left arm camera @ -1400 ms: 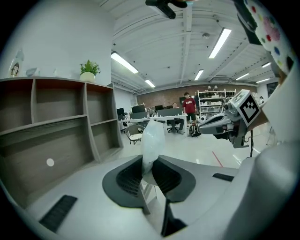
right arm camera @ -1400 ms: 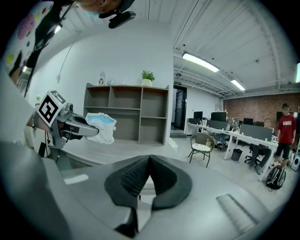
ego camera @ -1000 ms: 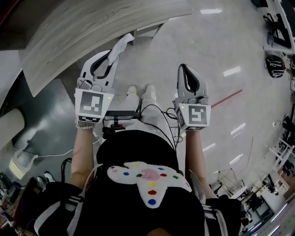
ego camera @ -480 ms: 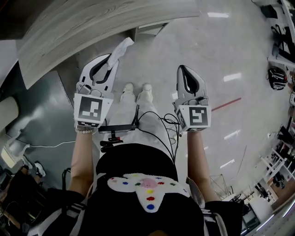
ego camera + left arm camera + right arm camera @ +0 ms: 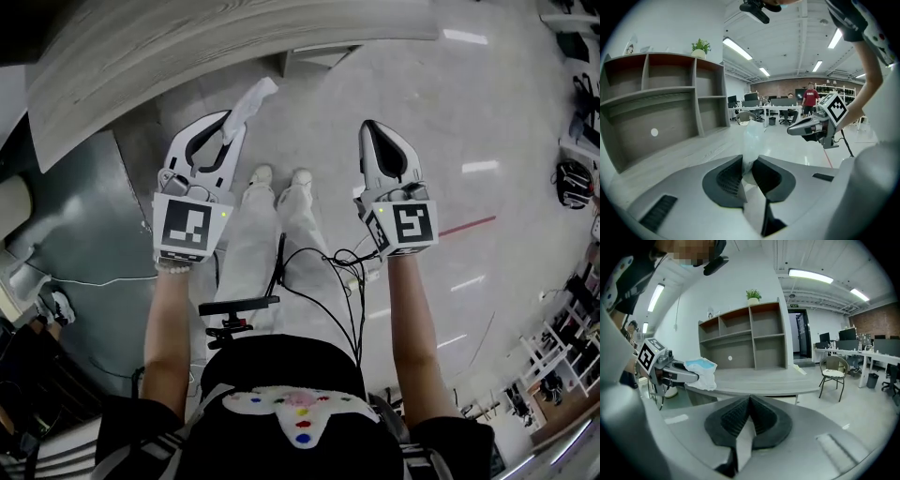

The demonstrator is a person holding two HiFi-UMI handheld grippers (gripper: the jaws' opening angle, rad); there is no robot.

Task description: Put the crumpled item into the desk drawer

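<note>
Two claws held out above the floor, short of the near edge of the counter. Left claw clamped on the crumpled item, a white wad with a blue patch. Wad sticking out past the tips toward that edge, apart from the counter. Right claw pressed together, nothing between its pads.

Likely trouble from here:
- Only a thin pinch of soft stuff in the left jaws, so a fair chance of slipping free on a quick swing and dropping to the floor.
- No open drawer in any view. Pale unit under the counter's right end possibly the drawer housing, but impossible to tell. If shut, a pull needed from the right claw, and a poor catch on the front probable with the jaws together.
- Loose tail of the wad liable to drape over a drawer rim and jam on closing.
- Cables hanging at the person's front apt to snag during a bend.

Containers: shelf unit at the counter's back edge, open compartments bare as far as visible, potted plant on top. Drawer contents unseen.
</note>
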